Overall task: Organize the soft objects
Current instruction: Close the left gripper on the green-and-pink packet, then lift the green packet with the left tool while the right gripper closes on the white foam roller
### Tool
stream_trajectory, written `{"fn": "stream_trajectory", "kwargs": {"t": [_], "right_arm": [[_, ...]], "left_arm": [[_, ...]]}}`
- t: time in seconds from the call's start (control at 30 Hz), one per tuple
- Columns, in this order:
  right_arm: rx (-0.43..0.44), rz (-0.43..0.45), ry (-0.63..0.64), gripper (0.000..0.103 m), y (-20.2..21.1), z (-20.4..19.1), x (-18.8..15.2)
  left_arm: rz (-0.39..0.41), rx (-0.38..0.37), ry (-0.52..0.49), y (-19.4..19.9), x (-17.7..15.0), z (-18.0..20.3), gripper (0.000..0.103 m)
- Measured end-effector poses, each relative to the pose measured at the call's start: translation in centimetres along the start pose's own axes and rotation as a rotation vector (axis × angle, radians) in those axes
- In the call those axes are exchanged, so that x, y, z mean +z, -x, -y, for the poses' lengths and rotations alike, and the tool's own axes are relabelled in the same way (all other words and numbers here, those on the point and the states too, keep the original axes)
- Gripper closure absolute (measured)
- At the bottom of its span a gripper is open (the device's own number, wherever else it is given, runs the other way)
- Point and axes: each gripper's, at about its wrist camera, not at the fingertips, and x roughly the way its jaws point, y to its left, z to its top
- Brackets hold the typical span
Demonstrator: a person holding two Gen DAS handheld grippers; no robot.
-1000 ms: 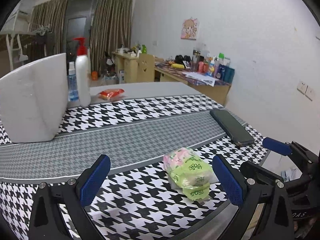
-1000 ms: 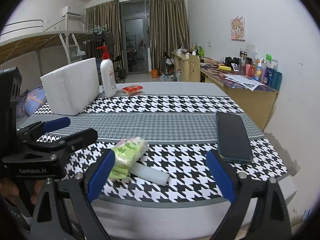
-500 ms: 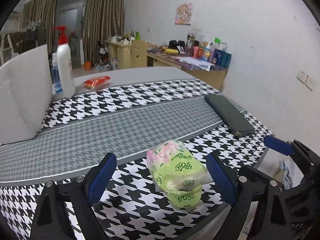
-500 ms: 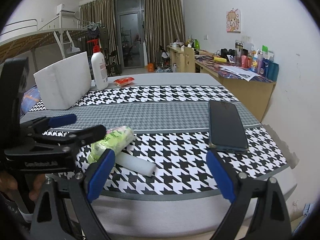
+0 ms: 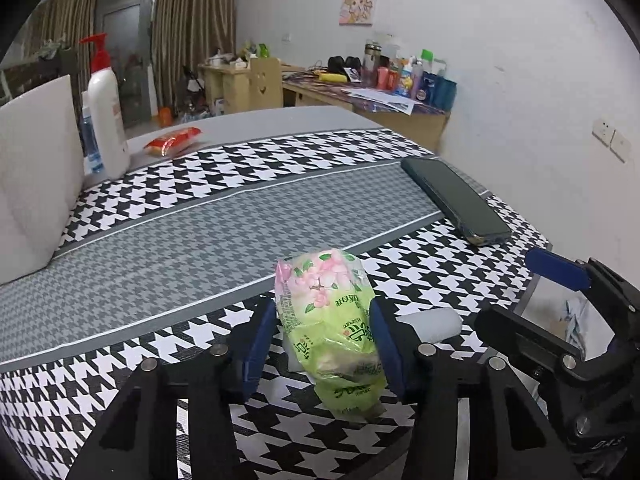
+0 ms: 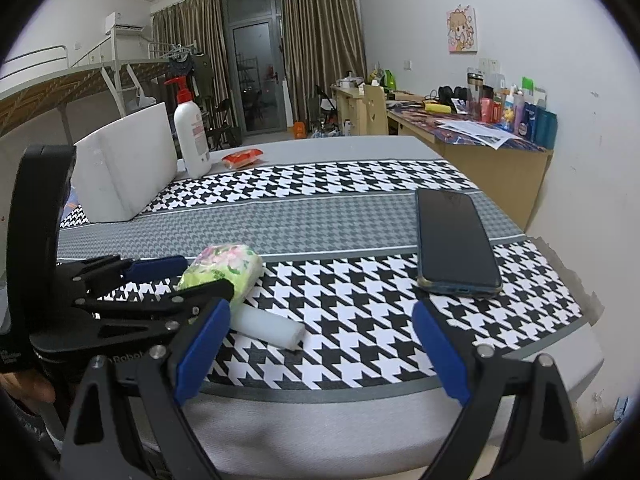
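A: Since a second ago, left claw (image 5: 324,340) has gone from wide open, straddling the tissue pack (image 5: 330,312), to closed in on it. Blue pads now sit against both flanks of the pack. Right claw (image 6: 320,344) unchanged: jaws wide apart, nothing between them.

B: Location of the pack?

A: Near front edge of the desk (image 5: 180,240), on the houndstooth cloth, lying partly over a white foam roll (image 5: 432,320). Right view confirms: pack (image 6: 224,264) is held between the left claw's fingers, roll (image 6: 268,326) pokes out beneath and toward the right claw.

B: Risks, largest first?

A: 1) Desk edge. Pack and roll are both close to it; a sloppy lift could drag the roll off the front. 2) Phone (image 6: 452,240) lies on the right side of the cloth, apart from the pack, but a wide sweep of either claw could knock it. 3) Pack is soft and in slick wrap. Grip looks to be around its middle to lower part; it may bulge, squirm out, or tilt. 4) Roll may cling to the pack and ride up, then drop.

B: Poses?

A: Left claw comes in low, nearly level with the desk, pointing away from the edge. Right claw hovers just beyond the front edge, aimed over the cloth between roll and phone, idle. Whether the pack is lifted off the roll I cannot tell.
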Motion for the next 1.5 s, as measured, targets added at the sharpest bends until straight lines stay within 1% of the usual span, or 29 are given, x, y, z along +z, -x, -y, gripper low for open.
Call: {"fn": "stream_trajectory", "kwargs": {"t": [0.1,0.17,0.2,0.3,0.6,0.73,0.87,0.93,1.0,1.07,1.13,1.2,1.33,1.4,1.47,1.5], "right_arm": [[0.004,-0.008,-0.009,0.008,-0.2,0.1,0.1],[0.013,-0.009,-0.012,0.008,-0.2,0.1,0.2],[0.016,-0.007,-0.011,0.008,-0.2,0.0,0.2],[0.026,-0.004,-0.006,0.008,-0.1,-0.3,0.4],[0.073,-0.009,0.026,0.008,-0.3,-1.7,0.4],[0.096,-0.026,0.045,0.008,-0.9,-2.4,0.2],[0.098,-0.048,0.062,0.008,-1.5,-2.8,0.0],[0.1,-0.055,0.083,0.008,-1.7,-2.9,0.0],[0.13,-0.07,0.111,0.008,-1.9,-2.9,0.0],[0.138,-0.083,0.15,0.008,-2.1,-3.1,0.2],[0.153,-0.096,0.185,0.008,-2.4,-3.3,0.5],[0.15,-0.105,0.22,0.008,-2.6,-3.6,0.9],[0.199,-0.134,0.271,0.008,-3.3,-3.9,1.0],[0.21,-0.157,0.293,0.01,-3.9,-4.1,1.0],[0.24,-0.183,0.304,0.018,-4.5,-4.4,1.0],[0.263,-0.197,0.309,0.019,-4.8,-4.4,1.0]], "left_arm": [[0.004,-0.007,0.004,0.1,0.0,0.0,0.064],[0.009,-0.005,0.002,0.3,0.0,0.1,0.067],[0.012,-0.01,0.002,0.4,0.0,0.0,0.071],[0.023,-0.017,0.011,1.0,0.0,-0.2,0.073],[0.062,0.001,0.046,3.3,-0.1,-1.9,0.073],[0.076,0.015,0.059,4.0,-0.3,-2.6,0.073],[0.085,0.038,0.076,4.8,-0.5,-3.5,0.073],[0.087,0.052,0.087,5.3,-0.7,-4.1,0.073],[0.091,0.064,0.092,5.7,-0.8,-4.4,0.073],[0.099,0.074,0.099,6.1,-0.9,-4.8,0.073],[0.104,0.078,0.111,6.5,-1.1,-5.1,0.073],[0.106,0.079,0.122,6.8,-1.2,-5.4,0.073],[0.099,0.101,0.149,7.1,-1.8,-6.3,0.073],[0.098,0.109,0.159,7.3,-2.0,-6.6,0.073],[0.094,0.116,0.17,7.5,-2.2,-6.8,0.073],[0.09,0.119,0.176,7.5,-2.3,-6.9,0.073]]}}
